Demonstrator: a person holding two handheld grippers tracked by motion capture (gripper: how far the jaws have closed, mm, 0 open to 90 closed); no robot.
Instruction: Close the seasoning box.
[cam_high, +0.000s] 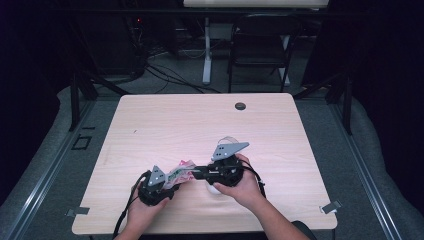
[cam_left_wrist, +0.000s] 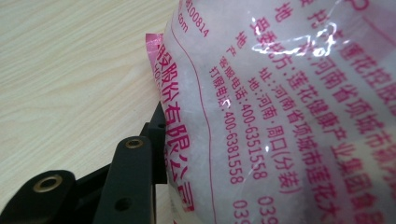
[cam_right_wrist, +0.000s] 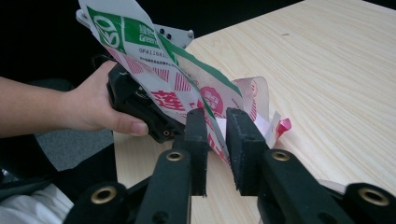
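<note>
Right gripper view is showing the right gripper (cam_right_wrist: 217, 140) pinching a thin part of the plastic bag (cam_right_wrist: 187, 79). Its two black fingers (cam_right_wrist: 196, 140) are sitting on either side of the bag's sheet, squeezing it between them. The bag is rising up and away from the fingers, with green and red print on it. Behind the bag, a hand (cam_right_wrist: 93, 105) is holding the left gripper (cam_right_wrist: 140, 109).

Left gripper view is looking very close at the bag (cam_left_wrist: 289, 107), which is see-through with pink writing and white stuff inside. One black finger (cam_left_wrist: 156, 140) is pressing against the bag's edge. The other finger is hidden behind the bag, so I cannot tell if these fingers are clamping it or not.

High view is showing both grippers low over the tabletop (cam_high: 200, 125), with the bag (cam_high: 180, 171) stretching between the left gripper (cam_high: 167, 187) and the right gripper (cam_high: 196, 173). From there the bag is looking small and blurry.
</note>
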